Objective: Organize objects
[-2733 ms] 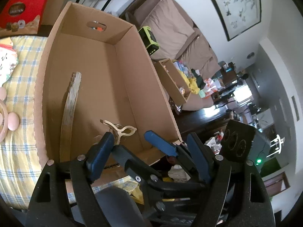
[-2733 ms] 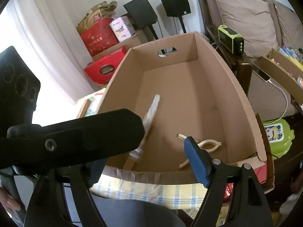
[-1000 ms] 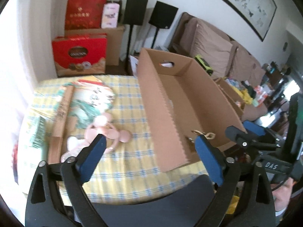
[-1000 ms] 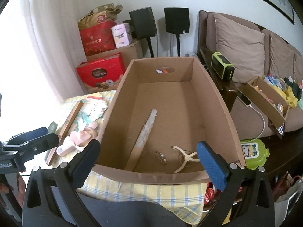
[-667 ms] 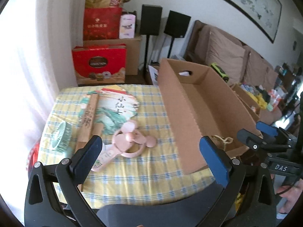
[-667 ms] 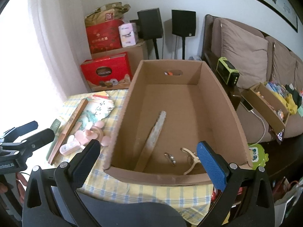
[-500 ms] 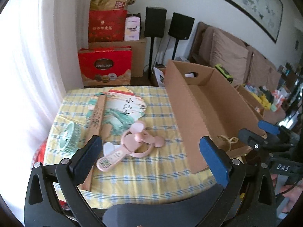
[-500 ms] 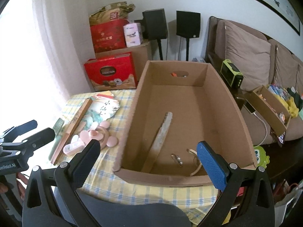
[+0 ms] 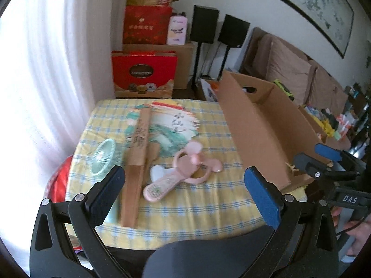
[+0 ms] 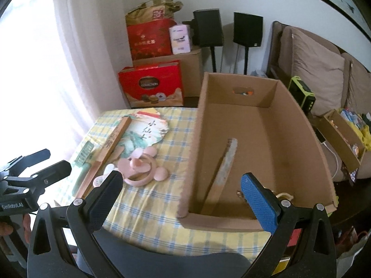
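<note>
Currently I hold the left gripper (image 9: pixel 185 190) and right gripper (image 10: pixel 180 194) with jaws spread wide, both empty, above the near edge of the checked tablecloth (image 9: pixel 185 208). On it lie the pink handheld fan (image 9: pixel 185 173), a painted folding fan (image 9: pixel 171 129) (Chinese characters, unreadable) and a green fan (image 9: pixel 104 155). Beside them, the cardboard box (image 10: pixel 192 153) contains a closed fan (image 10: pixel 223 169). Legible: "DAS" (image 9: pixel 350 199), "GenRobot.AI" (image 10: pixel 12 205).
</note>
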{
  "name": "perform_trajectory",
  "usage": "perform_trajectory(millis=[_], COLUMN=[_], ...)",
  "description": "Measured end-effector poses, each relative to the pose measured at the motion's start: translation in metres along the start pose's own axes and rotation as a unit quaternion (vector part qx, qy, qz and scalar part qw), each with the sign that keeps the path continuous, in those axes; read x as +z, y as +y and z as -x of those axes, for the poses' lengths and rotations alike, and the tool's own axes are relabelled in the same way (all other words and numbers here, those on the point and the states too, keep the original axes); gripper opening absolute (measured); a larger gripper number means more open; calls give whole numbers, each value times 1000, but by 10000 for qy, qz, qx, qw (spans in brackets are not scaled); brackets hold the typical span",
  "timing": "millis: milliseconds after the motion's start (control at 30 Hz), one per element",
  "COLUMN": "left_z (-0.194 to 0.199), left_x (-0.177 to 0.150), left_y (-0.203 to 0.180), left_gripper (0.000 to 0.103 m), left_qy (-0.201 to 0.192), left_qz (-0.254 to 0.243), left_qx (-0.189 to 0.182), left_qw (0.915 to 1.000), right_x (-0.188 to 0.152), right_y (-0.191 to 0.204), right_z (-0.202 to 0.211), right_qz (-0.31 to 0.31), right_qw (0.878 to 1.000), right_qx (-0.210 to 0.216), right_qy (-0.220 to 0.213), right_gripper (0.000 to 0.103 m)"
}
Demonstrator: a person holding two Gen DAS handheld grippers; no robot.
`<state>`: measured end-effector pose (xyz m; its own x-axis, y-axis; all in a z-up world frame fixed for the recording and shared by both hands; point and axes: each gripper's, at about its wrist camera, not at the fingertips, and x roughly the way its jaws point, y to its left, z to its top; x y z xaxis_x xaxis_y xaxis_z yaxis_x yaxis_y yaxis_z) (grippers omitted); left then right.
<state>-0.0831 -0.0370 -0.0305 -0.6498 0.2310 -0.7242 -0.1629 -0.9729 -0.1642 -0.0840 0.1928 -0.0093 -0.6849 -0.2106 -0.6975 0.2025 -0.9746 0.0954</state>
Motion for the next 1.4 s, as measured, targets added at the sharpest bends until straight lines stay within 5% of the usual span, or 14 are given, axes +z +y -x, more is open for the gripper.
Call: perform_trajectory(millis=[467,933,1167,1400], left_z=[-7,-42,-56,-70], left_x=[-26,-51,-55,-65], left_y=[94,92,131,138], left_gripper=[103,103,94,94], left_qy=[219,587,606,753], left_qz=[429,198,977,1026], left_qx=[500,526,556,542], left_qw=[9976,9967,9918,9904], right_x=[3,-15,-18,-5], right_y=[51,83,91,111], right_z=[-35,-84,-93,-103], right_qz=[356,583,727,819], right_qw=[9980,9927,9918,9882], right_qx=[484,796,735,1031], right_qy=[213,701,748,778], right_gripper=[103,102,102,101])
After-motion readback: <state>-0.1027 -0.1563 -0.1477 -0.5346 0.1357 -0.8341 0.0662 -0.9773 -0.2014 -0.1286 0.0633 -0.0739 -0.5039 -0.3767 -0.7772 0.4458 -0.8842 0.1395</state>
